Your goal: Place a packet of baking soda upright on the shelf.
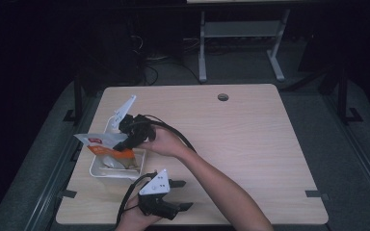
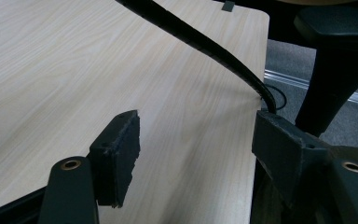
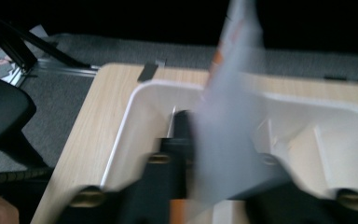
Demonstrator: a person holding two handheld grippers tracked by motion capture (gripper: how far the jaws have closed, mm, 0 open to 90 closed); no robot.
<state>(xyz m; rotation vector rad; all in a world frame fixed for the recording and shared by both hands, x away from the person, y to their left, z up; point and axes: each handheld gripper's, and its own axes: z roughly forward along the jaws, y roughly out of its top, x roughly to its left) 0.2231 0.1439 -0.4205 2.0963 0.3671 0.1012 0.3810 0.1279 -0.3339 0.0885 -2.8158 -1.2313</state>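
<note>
**Pouch held over the tray, left gripper waiting**

The right gripper (image 1: pixel 125 139) reaches across to the tabletop's (image 1: pixel 250 144) left side, its jaws clamped on a white and orange pouch (image 1: pixel 101 144) above the white tray (image 1: pixel 101 172), probably to set it in or lift it out. The pouch's lower end looks to be inside the tray. The left gripper (image 1: pixel 180 195) sits near the front edge, jaws apart and empty, likely parked clear. Its neighbour's cable (image 2: pixel 200 42) trails across the bare wood; nothing else crowds the tray.
</note>
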